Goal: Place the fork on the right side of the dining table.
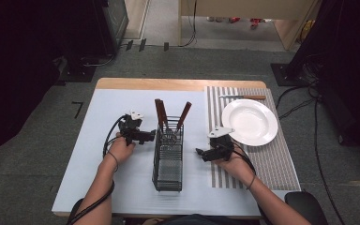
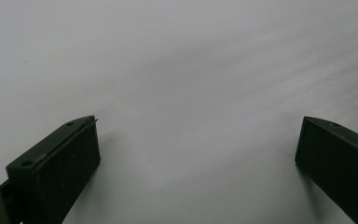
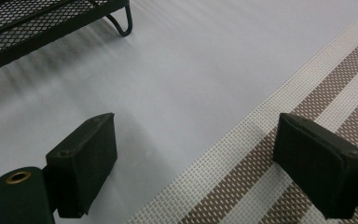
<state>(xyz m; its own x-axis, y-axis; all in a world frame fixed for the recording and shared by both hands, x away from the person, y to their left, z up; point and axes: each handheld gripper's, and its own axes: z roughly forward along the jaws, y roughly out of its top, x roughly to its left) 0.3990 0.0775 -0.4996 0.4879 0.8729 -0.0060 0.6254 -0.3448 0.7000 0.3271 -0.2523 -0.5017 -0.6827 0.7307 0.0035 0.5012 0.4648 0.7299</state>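
High view: mesh basket (image 1: 168,159) stands between left gripper (image 1: 151,136) and right gripper (image 1: 199,153).

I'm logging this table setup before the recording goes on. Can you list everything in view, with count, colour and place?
Wire mesh caddy: one, black, centre of the table.
Wooden-handled cutlery: three handles, brown, upright in the caddy's far end.
Plate: one, white, on the placemat.
Knife: one, wooden handle, on the placemat beyond the plate.
Placemat: one, brown and white stripes, right side of the table.
Table cover: one, pale grey, over a wooden table.
Left gripper: black, open, left of the caddy.
Right gripper: black, open, right of the caddy.
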